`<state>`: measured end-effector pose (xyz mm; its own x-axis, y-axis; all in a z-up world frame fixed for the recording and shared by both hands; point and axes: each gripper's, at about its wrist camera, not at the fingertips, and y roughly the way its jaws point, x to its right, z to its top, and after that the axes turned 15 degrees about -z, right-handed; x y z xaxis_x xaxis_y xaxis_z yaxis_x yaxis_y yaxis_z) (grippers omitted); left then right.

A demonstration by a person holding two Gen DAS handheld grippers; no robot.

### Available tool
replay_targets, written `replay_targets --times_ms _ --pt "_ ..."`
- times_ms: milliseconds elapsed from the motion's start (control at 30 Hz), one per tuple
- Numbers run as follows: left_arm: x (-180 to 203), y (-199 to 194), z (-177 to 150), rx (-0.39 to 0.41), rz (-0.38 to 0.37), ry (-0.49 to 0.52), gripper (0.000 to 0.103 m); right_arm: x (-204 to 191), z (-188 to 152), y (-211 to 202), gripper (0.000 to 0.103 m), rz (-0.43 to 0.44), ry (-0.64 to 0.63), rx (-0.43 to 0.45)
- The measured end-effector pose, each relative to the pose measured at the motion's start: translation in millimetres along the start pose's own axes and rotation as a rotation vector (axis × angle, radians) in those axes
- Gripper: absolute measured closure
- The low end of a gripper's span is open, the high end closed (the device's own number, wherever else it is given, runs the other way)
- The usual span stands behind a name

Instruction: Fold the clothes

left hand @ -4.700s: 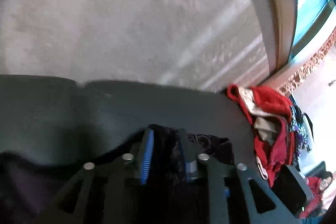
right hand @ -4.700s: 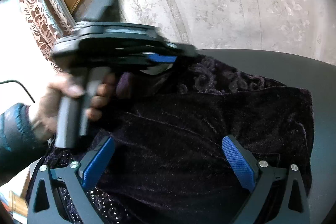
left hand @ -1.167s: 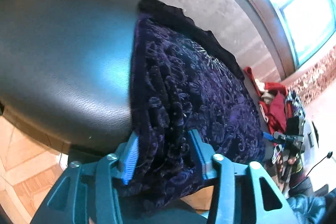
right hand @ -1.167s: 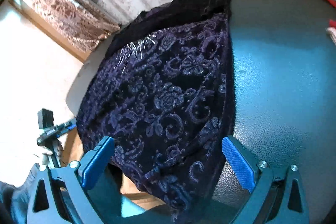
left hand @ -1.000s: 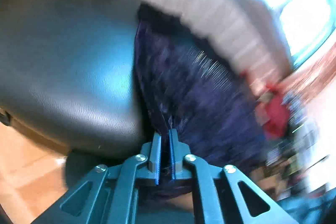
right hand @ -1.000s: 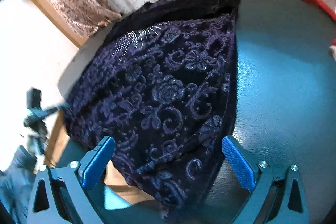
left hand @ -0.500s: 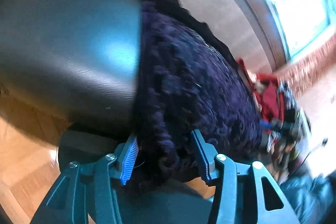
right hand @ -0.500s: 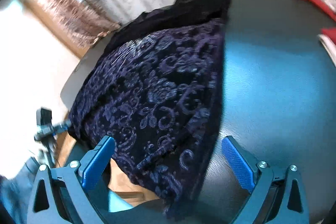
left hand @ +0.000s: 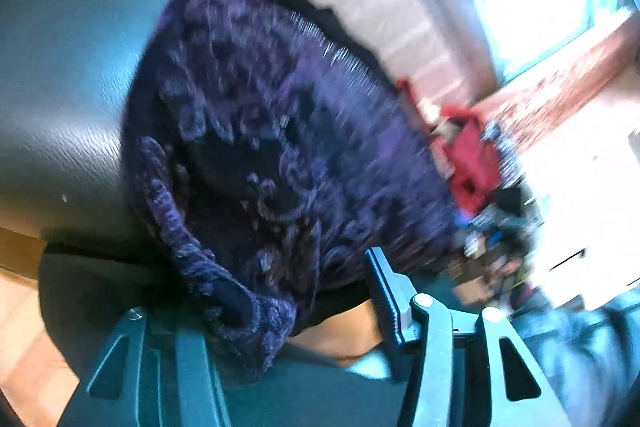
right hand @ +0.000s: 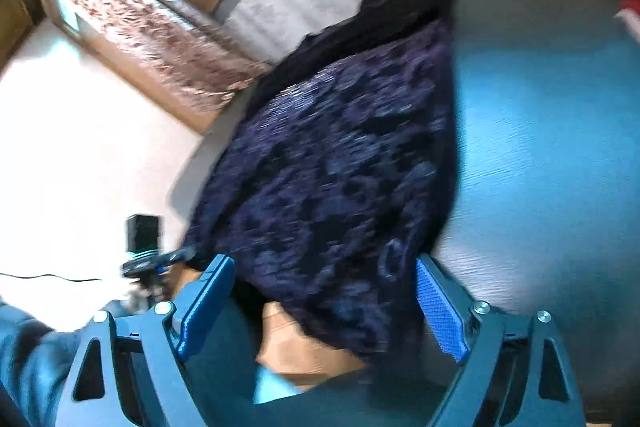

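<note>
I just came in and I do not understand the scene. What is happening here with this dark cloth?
A person is folding clothes with a claw in each hand. A purple patterned garment lies on a dark padded surface, its near edge hanging over the side. The left claw is open, with the garment's bunched corner lying over its left finger. The right claw is also open at the hanging edge and grips nothing. A red garment waits at the far side.

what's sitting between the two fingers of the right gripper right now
The near hem of the purple patterned garment, hanging over the dark table edge, lies between the open right gripper fingers, in the right wrist view.
</note>
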<state>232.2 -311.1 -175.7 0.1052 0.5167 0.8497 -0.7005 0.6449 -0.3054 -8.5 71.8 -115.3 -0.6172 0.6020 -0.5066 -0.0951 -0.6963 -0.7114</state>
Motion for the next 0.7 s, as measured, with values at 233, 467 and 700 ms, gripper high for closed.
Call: replay_targets --times_ms 233,467,700 --pt "1.4 9.3 8.5 0.005 -0.022 0.005 0.045 7.1 -12.9 25.5 0.075 0.123 0.068 -0.181" --pt "1.2 -9.4 4.4 0.022 0.004 0.038 0.04 11.7 -25.5 34.6 0.051 0.175 0.11 -0.23" --pt "1.0 -1.5 8.4 0.029 0.1 0.015 0.099 -3.7 -39.4 54.5 0.06 0.156 0.088 -0.252"
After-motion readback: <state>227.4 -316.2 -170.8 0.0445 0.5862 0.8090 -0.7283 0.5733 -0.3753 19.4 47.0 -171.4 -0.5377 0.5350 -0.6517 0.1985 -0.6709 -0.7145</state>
